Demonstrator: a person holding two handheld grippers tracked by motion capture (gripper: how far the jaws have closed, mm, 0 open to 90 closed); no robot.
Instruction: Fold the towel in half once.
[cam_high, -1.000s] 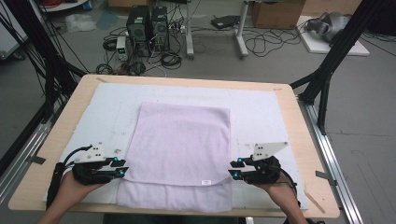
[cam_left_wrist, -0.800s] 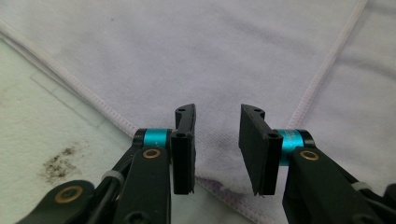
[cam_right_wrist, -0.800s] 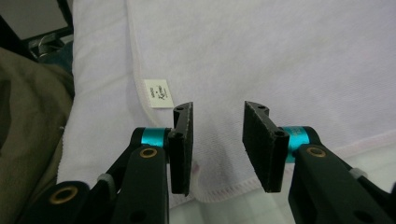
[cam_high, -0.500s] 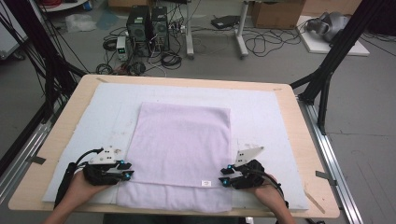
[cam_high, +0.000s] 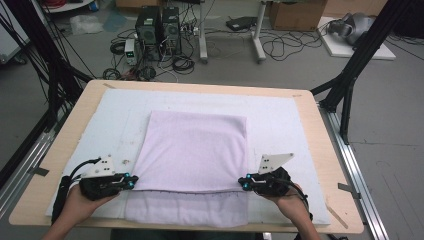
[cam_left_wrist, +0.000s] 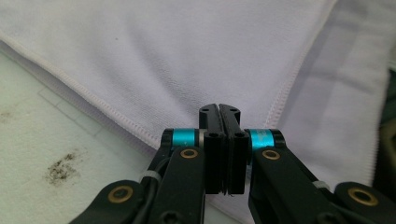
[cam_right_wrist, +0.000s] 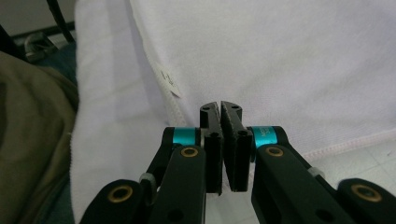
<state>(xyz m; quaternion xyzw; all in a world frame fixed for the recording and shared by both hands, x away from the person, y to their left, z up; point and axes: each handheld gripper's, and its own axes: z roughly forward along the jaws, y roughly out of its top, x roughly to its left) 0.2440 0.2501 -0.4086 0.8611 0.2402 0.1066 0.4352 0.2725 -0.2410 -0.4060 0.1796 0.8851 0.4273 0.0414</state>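
One lilac towel (cam_high: 195, 150) lies in the centre of the high view on a white mat (cam_high: 280, 115) that covers a wooden table (cam_high: 325, 150); its near edge is doubled, a top layer ending above a lower strip along the bottom of the frame. Two grippers work it. The left gripper (cam_high: 131, 182), lower left of the high view, and the right gripper (cam_high: 243, 183), lower right, each sit at a side edge of the top layer. Both sets of jaws have just been closing and now stand pressed together; in each gripper view the towel's hemmed edge runs in at the jaw tips, so each clamps the cloth. The right gripper view shows one small white tag (cam_right_wrist: 168, 80) sewn to the hem, its print too small to read, and printing on the gripper's teal band is likewise illegible. The left gripper view shows dark stains (cam_left_wrist: 63, 165) on the mat at lower left.
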